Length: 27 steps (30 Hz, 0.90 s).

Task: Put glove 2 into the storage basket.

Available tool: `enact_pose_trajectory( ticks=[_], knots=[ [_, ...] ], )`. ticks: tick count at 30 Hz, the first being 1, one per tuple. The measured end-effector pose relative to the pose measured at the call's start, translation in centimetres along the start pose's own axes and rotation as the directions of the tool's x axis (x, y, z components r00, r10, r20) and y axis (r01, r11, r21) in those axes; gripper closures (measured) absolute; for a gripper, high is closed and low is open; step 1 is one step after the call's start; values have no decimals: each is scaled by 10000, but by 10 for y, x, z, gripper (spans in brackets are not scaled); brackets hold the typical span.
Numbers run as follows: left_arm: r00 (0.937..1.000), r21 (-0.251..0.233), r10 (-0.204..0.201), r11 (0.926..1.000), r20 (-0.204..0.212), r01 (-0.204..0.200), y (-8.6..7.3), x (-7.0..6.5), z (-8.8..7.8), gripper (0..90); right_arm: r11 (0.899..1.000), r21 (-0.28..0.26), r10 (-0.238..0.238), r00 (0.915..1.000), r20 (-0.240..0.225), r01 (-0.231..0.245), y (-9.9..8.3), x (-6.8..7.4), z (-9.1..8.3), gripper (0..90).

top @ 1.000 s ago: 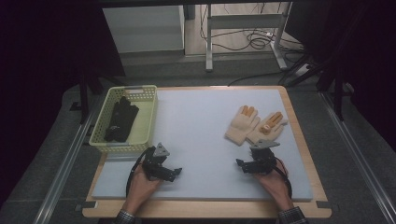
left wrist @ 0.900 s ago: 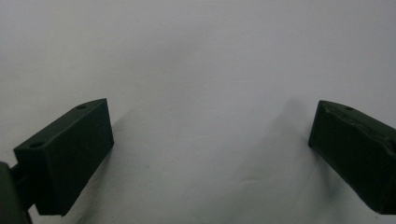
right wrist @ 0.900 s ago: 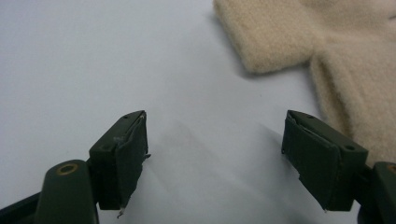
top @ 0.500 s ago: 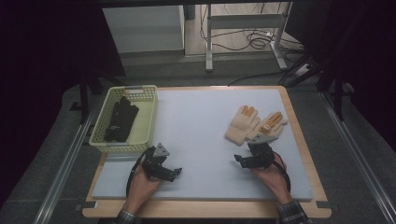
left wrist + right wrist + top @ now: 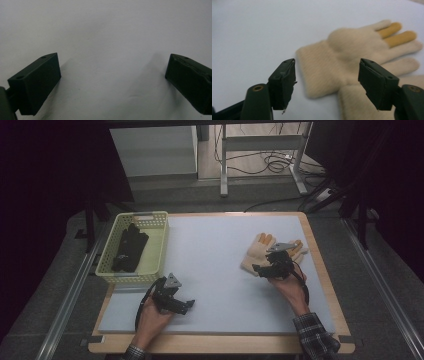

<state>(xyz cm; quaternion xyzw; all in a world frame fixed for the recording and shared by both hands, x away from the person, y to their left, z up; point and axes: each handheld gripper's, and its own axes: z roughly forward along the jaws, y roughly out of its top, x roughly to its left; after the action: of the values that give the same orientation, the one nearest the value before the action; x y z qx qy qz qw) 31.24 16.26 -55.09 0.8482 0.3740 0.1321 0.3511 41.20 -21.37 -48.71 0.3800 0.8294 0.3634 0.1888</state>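
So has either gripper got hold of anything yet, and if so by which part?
Nothing is held. The right gripper has its jaws apart above the cuff of a cream glove, just closing a little without touching it. The left gripper is open over bare table.

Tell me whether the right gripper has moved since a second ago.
Yes. The right gripper moved up the table onto the cream gloves, fingers closing partway, nothing gripped yet.

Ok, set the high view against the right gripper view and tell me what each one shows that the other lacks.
High view alone: the pale yellow plastic basket holding dark folded cloth, the wooden-edged table, the left gripper and both forearms. Right gripper view alone: the ribbed knit cuff of a glove close up, lying ahead of two black jaws that stand apart and are not touching it. Both share: the cream knitted gloves with orange fingers, the right gripper and the light grey mat.
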Motion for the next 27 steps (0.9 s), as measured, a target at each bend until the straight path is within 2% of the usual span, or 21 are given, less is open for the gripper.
enact_pose_trajectory(
  ticks=[3,4,8,17,20,22,23,24,25,27],
  knots=[
    [10000,-1,-1,10000,0,1,0,0,0,1,10000,9,51,9999,156,-51,6,-6,3,327],
    [10000,-1,-5,10000,2,5,0,0,0,1,9999,67,133,9995,281,-135,11,-13,8,340],
    [10000,-3,-12,10000,4,12,0,0,0,1,9992,243,293,9986,436,-304,18,-24,21,341],
    [10000,13,3,10000,14,-3,0,0,0,1,9950,896,379,9962,787,-450,27,-35,61,250],
    [10000,12,4,10000,12,-4,0,0,0,1,9920,1011,687,9956,641,-750,26,-39,72,247],
    [10000,11,4,10000,13,-4,0,0,0,1,9913,1080,692,9958,599,-754,26,-39,74,261],
    [10000,-15,-27,10000,15,27,0,0,0,1,9915,1112,624,9965,550,-682,24,-37,78,347],
    [10000,-15,-27,10000,15,27,0,0,0,1,9915,1112,624,9965,550,-682,24,-37,78,347],
    [10000,-20,-32,10000,13,32,0,0,0,1,9917,1119,589,9973,447,-636,24,-35,77,443],
    [10000,13,8,10000,7,-8,0,0,0,1,9904,1210,622,9970,453,-673,25,-34,75,497]
  ],
)
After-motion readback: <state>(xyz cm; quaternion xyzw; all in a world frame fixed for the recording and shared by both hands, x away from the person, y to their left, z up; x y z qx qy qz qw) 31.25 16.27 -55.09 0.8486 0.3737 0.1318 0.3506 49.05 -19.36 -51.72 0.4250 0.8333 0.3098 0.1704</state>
